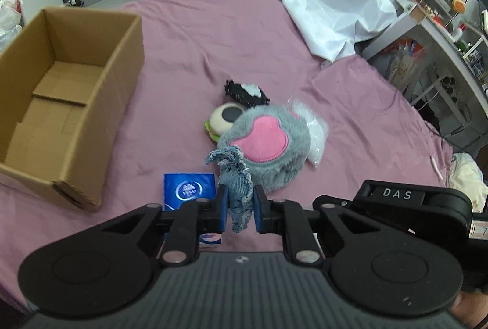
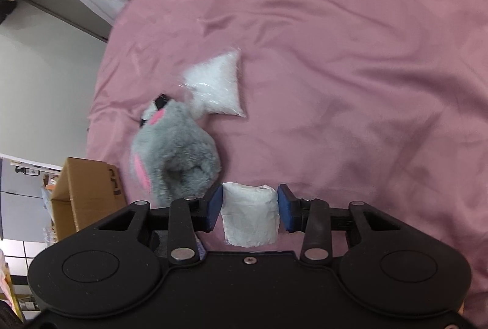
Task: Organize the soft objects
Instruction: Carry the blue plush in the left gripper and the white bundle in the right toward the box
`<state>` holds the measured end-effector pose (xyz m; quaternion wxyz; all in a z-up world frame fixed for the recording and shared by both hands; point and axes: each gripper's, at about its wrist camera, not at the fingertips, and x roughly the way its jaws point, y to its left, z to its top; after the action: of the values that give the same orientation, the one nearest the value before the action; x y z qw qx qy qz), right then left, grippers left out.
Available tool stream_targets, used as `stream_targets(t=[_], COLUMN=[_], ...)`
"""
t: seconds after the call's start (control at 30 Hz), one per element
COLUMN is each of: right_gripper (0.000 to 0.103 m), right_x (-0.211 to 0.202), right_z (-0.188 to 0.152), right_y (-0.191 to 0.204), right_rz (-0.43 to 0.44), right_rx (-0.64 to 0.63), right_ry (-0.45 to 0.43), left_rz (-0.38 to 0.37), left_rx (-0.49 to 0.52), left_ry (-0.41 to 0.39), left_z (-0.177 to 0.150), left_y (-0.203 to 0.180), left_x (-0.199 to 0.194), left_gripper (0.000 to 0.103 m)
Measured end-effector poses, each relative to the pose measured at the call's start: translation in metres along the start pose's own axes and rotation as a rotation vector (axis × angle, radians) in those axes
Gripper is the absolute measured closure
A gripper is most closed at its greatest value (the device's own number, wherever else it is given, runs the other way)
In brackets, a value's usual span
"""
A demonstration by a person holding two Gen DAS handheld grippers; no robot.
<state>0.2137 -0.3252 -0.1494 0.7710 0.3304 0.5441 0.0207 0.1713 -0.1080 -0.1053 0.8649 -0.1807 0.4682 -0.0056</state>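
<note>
Left hand-held gripper (image 1: 238, 208) pinching blue frayed cloth (image 1: 235, 176) above bed (image 1: 189, 54), cardboard box (image 1: 70, 103) at ten o'clock; right hand-held gripper (image 2: 249, 208) clamping white roll (image 2: 250, 214).

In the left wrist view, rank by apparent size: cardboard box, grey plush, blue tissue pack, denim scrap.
1. Cardboard box
2. Grey plush
3. Blue tissue pack and denim scrap: look alike; pack partly hidden, scrap nearer the camera.

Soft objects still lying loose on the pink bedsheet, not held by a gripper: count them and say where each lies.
5, clustered mid-bed: gray plush slipper; black-and-white pouch beyond it; burger-like plush at its left; clear bag of white filling at its right; blue tissue pack nearest. More may hide underneath.
</note>
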Motion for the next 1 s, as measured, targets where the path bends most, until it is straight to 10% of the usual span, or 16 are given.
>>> stream_targets(t=[1.0], right_gripper=[0.065], right_x=[-0.070], right_z=[-0.024], right_y=[0.085], right_rz=[0.236], right_rx=[-0.377], right_ry=[-0.301], left_rz=[0.075], left_rx=[-0.008], left_ry=[-0.193], left_z=[0.043], left_y=[0.049], left_x=[-0.100], left_gripper=[0.088])
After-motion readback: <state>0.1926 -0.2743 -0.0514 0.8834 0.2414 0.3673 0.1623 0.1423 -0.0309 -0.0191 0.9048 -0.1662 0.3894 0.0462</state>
